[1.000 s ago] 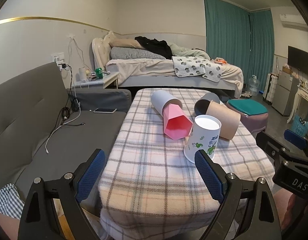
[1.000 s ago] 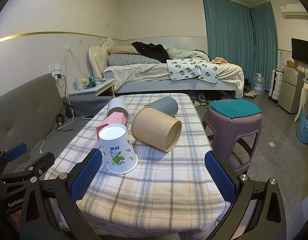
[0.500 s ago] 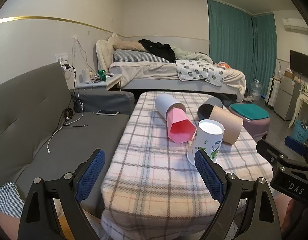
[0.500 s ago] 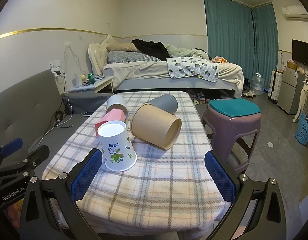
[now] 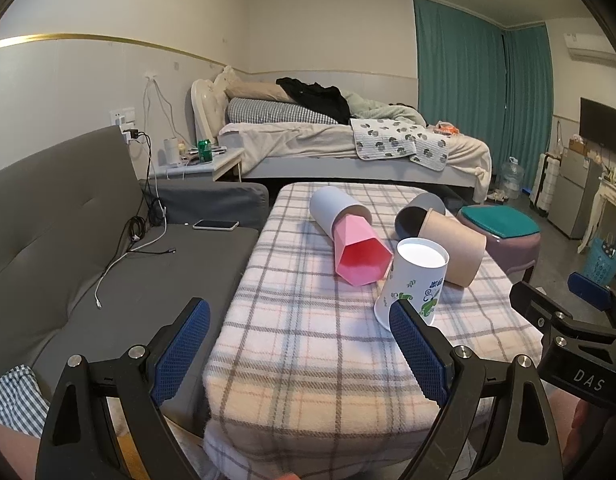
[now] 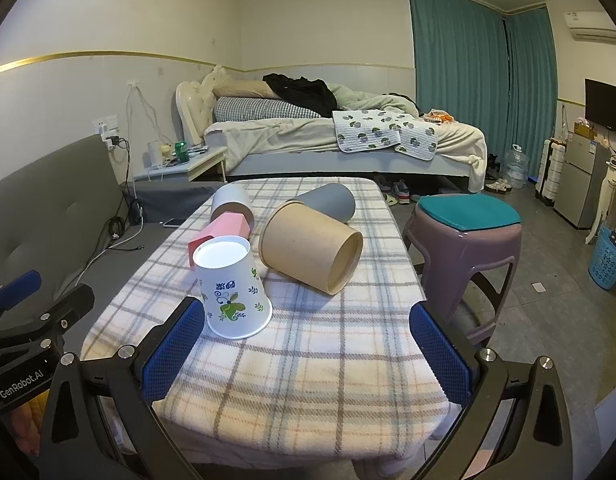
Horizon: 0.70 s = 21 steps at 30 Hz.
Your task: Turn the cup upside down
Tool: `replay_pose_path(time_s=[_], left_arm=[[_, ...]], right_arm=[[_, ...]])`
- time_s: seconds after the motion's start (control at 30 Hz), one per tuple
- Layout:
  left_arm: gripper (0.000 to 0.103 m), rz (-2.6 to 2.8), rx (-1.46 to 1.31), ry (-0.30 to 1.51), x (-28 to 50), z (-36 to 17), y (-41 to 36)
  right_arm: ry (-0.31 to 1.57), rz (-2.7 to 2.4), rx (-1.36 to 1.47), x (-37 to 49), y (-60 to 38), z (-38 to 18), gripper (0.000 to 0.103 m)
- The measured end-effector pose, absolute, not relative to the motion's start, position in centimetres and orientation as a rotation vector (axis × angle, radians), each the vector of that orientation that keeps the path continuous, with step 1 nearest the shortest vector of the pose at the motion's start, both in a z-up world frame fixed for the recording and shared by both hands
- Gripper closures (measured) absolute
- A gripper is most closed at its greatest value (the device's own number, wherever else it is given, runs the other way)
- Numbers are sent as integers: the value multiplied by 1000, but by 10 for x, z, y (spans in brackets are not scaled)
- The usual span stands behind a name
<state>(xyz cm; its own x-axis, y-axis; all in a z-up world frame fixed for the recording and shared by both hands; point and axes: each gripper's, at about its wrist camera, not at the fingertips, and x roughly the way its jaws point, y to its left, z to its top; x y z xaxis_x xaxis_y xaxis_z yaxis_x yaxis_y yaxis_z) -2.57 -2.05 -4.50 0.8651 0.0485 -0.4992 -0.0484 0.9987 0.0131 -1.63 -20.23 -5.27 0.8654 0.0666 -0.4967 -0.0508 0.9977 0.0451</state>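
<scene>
Now upside-down paper cup (image 6: pixel 233 286) sits just beyond right claw (image 6: pixel 304 344), untouched.

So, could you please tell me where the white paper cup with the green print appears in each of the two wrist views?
Left wrist view: the white paper cup stands upside down right of centre, just above the left claw's right finger.
Right wrist view: the same cup sits left of centre, near the right claw's left finger.
Shared landmark: the brown cup lying on its side beside it.
</scene>
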Motion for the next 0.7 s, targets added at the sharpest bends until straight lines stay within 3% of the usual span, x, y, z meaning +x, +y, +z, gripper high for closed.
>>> replay_pose_path(time_s=[0.7], left_arm=[[9,48,-4,532,-25,-49,-23]], right_arm=[[530,67,27,-15,-200,-55,0]])
